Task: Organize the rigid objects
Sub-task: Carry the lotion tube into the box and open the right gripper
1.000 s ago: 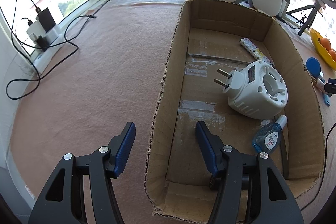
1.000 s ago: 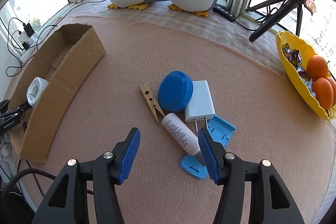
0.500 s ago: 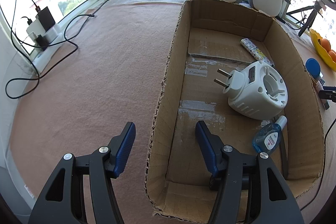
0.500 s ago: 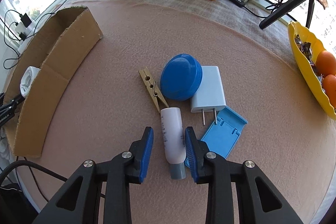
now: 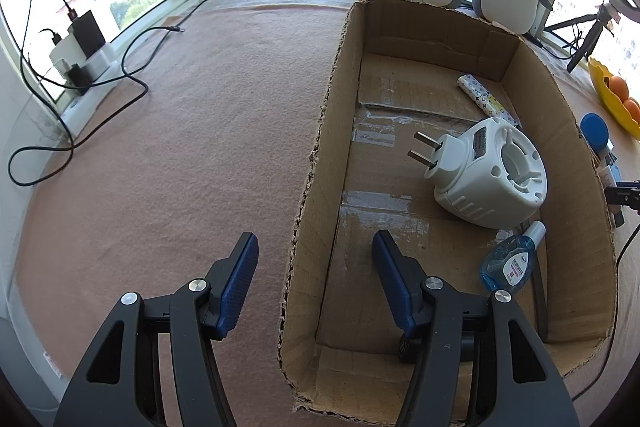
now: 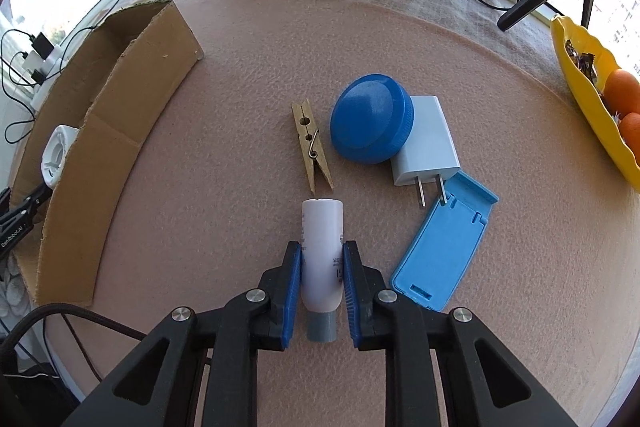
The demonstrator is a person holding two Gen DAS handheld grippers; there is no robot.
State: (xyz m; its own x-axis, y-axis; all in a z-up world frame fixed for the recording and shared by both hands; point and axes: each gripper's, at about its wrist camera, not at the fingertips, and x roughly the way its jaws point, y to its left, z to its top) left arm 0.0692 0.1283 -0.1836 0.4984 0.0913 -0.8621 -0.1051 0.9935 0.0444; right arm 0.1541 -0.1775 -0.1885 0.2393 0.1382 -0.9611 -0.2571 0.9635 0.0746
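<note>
A: What does the right view give that the left doesn't?

B: The loose pile on the bench (image 6: pixel 240 67): a peg (image 6: pixel 312 147), a blue lid (image 6: pixel 370 119) partly over a charger (image 6: pixel 430 147), and a blue stand (image 6: pixel 440 247). It also shows the tube (image 6: pixel 322 223) clearly. In the left view it is only a sliver past the box wall.

A: And the left view?

B: The inside of the box (image 5: pixel 560 131), which holds a white plug-in unit (image 5: pixel 492 175), a small blue bottle (image 5: pixel 510 263) and a patterned stick (image 5: pixel 486 99). The right view catches only the box's outer wall and the unit's rim.

A: The fingers?

B: The left gripper (image 5: pixel 315 239) has its fingers wide apart, one on each side of the box's near wall and clear of it. The right gripper (image 6: pixel 322 246) is closing, and its blue pads lie against both sides of the tube.

A: How does the tube look?

B: It has a white body with dark print and a grey cap pointing towards the camera. It lies flat on the bench, with its far end just short of the peg's tip. It sits beside the stand and well apart from the box.
</note>
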